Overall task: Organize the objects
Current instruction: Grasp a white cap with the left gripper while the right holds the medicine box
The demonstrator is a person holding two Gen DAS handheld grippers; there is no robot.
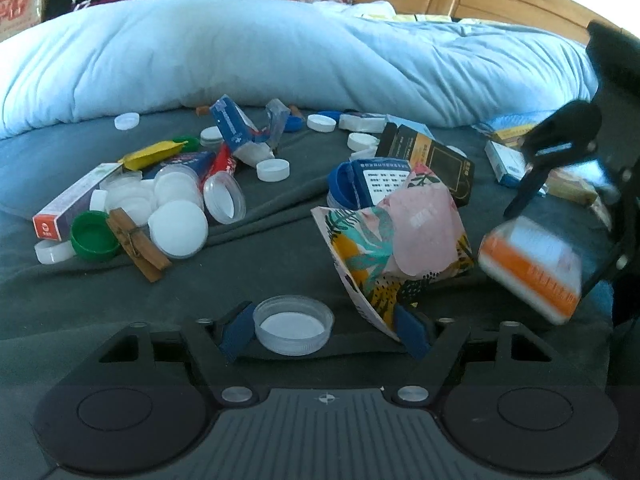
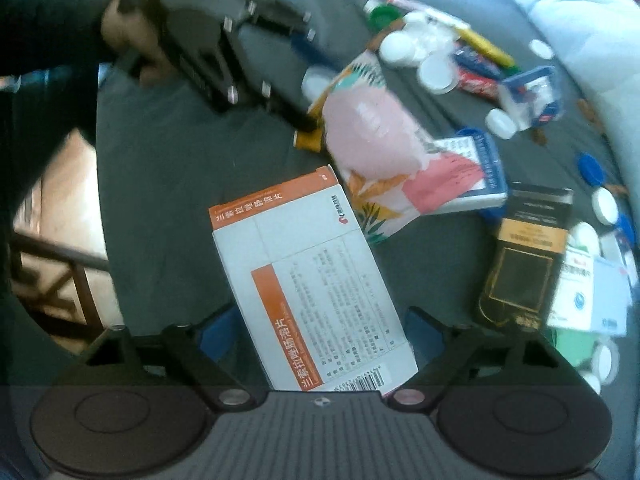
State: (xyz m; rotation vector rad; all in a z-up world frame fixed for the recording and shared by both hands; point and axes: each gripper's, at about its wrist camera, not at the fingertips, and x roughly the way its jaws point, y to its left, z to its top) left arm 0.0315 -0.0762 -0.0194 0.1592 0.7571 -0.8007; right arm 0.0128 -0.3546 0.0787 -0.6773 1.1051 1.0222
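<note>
My right gripper is shut on a white and orange medicine box and holds it above the dark grey sheet; the box also shows blurred in the left wrist view. My left gripper is open low over the sheet, with a clear plastic lid lying between its blue pads and a floral pink pouch touching the right pad. The left gripper also shows in the right wrist view beside the pouch.
A heap of white lids, a green cap, a wooden clothespin and small boxes lie at the left. A black and gold box and blue boxes lie behind the pouch. A pale blue duvet borders the far side.
</note>
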